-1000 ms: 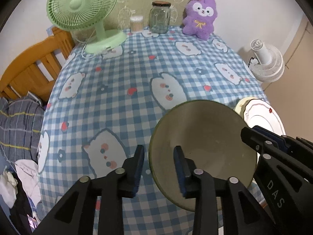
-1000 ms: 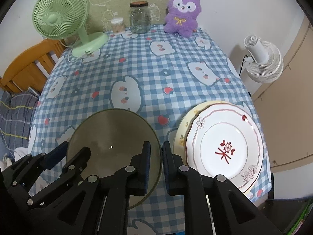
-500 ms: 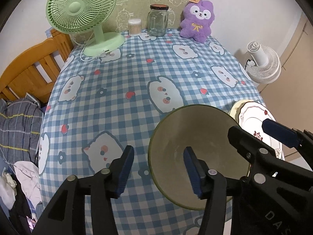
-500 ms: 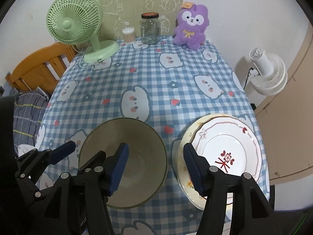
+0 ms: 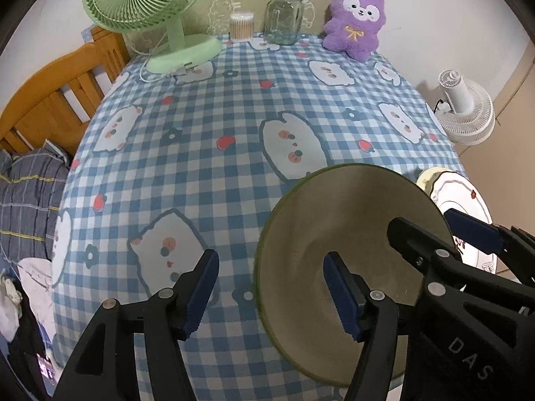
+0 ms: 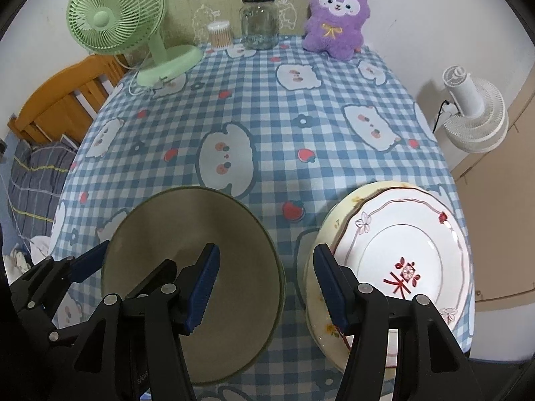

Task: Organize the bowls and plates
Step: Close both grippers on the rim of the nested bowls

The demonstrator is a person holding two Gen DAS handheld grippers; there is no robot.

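An olive-green bowl (image 5: 347,234) (image 6: 187,267) sits near the front edge of the checked tablecloth (image 5: 234,133). My left gripper (image 5: 271,294) straddles its left rim, one finger outside and one inside; its jaws are opening and the pads stand clear of the rim. My right gripper (image 6: 267,287) is open astride the bowl's right rim, its other finger over the edge of the plates. A white plate with red markings (image 6: 401,260) lies on a cream plate (image 6: 337,220) to the right of the bowl.
At the table's far end stand a green desk fan (image 5: 143,0), a box of cotton swabs (image 5: 241,25), a glass jar (image 5: 284,16) and a purple plush toy (image 5: 354,23). A wooden frame (image 5: 50,100) is on the left, a white floor fan (image 5: 464,113) on the right.
Both grippers have let go of the bowl's rim: the right one went from nearly shut to wide open, and the left one widened step by step. The bowl stays in place.
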